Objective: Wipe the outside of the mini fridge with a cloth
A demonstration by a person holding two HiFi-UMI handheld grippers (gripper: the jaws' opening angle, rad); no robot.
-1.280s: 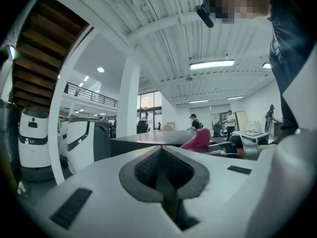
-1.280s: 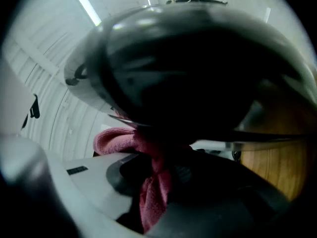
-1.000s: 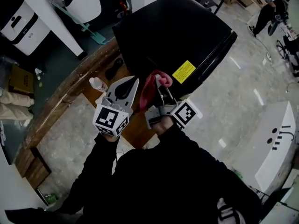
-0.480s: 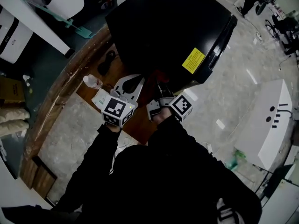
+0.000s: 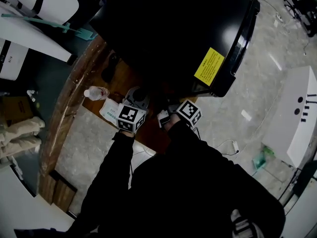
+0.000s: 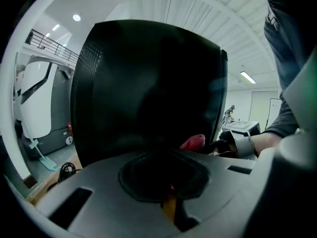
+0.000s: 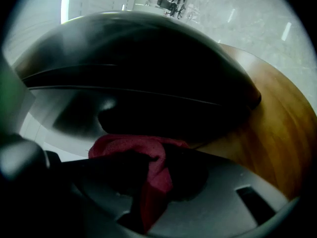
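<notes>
Two grippers are working at lower centre in the head view, just below the black mini fridge (image 5: 168, 29). The left gripper (image 5: 137, 97) and right gripper (image 5: 172, 109) are sitting side by side over the wooden table (image 5: 74, 95).

In the left gripper view, its jaws are pressing together on nothing. The mini fridge is filling the middle, and the red cloth (image 6: 193, 142) is showing just right of centre.

In the right gripper view, the jaws are clamping the cloth, bunched right beneath the mini fridge's dark side.

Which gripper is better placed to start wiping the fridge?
Right. The right gripper is shut on the red cloth, close to the fridge. The left gripper is shut with nothing in it.
</notes>
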